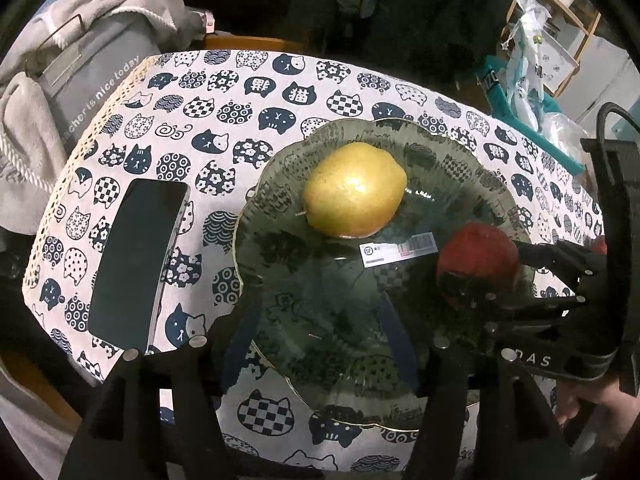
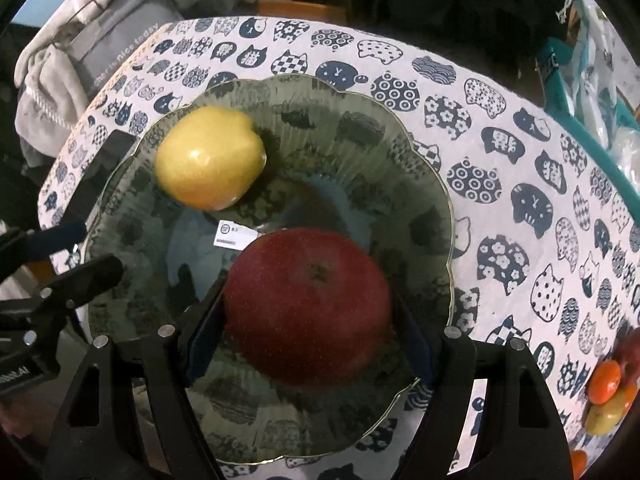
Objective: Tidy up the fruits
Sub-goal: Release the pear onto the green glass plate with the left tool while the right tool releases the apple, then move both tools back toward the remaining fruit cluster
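Nearest in the right wrist view, the right tool (image 2: pixel 308 328) stands with its two dark padded fingers (image 2: pixel 204 340) on either side of a big red apple (image 2: pixel 308 308). The apple is round, finely speckled, stem dimple upward, and sits in the near half of a smoky glass plate (image 2: pixel 420 208). The pads look to be against the apple's flanks, though the fisheye blur leaves it unclear whether they press or only flank it.

In the left wrist view, the left tool (image 1: pixel 316 344) hangs over the near part of the same plate, its blue-padded fingers (image 1: pixel 394 344) parted with nothing between them but glass. The plate is translucent, ribbed, with a scalloped gold-lined rim, and a white barcode sticker (image 1: pixel 398 250) lies at its centre.

Beyond the sticker, toward the plate's far left rim, rests a yellow pear (image 1: pixel 354 190), smooth and glossy, squat in shape.

Left of the plate, near the tabletop's left edge, lies a flat dark phone (image 1: pixel 136 264). The tabletop wears a cat-print cloth (image 1: pixel 224 120) with a lace-trimmed border. At its right edge are small orange and yellow fruits (image 2: pixel 606 392).
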Motion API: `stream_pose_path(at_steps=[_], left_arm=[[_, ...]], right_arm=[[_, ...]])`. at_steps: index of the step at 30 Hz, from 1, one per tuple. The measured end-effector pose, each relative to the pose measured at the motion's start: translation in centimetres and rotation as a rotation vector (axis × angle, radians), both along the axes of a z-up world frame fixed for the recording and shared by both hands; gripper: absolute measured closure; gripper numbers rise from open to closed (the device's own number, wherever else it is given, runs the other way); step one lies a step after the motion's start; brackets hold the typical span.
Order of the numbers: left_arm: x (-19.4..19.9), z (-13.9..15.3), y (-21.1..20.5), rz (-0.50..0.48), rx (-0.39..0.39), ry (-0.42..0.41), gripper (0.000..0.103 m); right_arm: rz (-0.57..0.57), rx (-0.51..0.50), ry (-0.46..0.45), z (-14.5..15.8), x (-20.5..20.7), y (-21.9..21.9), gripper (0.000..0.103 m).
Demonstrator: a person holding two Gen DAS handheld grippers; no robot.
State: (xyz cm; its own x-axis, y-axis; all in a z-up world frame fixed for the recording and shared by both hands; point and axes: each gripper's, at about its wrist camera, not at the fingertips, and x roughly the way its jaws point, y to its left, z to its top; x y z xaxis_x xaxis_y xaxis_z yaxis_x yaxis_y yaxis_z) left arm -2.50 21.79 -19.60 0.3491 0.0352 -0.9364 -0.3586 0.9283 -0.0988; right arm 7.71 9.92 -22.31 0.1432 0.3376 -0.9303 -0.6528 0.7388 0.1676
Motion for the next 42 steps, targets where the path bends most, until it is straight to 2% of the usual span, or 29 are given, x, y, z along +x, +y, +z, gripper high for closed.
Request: stream_pose_path(at_steps=[6, 11, 16, 20, 33, 42], left_arm=[[0.0, 0.3, -0.1, -0.005, 0.001, -0.005, 0.039], [-0.1, 0.7, -0.6, -0.011, 0.009, -0.013, 0.035], [0.1, 1.2, -1.4, -0.025, 0.018, -0.022, 0.027], [0.3, 1.9, -2.5, -0.043, 0.018, -0.035, 0.027], [1.4, 5.1, -7.8, -0.149, 0.019, -0.094, 0.019], [2.3, 7.6, -12.6, -0.252, 0.013, -0.141, 0.018]], right_arm=[[-0.030, 0.068, 0.009, 1.2, 0.1, -0.8, 0.023], [-0.065, 0.114, 0.006, 2.5, 0.4, -1.9, 0.022], [-0.078, 0.138, -0.023, 4.1, 0.2, -2.9, 0.022], [-0.095, 0.158, -0.055, 5.7, 0.1, -4.0, 0.022], [-0.190, 0.170, -0.159, 10.4, 0.2, -10.0, 0.021], [-0.277, 0.154, -0.214, 12.8, 0.2, -15.6, 0.020]])
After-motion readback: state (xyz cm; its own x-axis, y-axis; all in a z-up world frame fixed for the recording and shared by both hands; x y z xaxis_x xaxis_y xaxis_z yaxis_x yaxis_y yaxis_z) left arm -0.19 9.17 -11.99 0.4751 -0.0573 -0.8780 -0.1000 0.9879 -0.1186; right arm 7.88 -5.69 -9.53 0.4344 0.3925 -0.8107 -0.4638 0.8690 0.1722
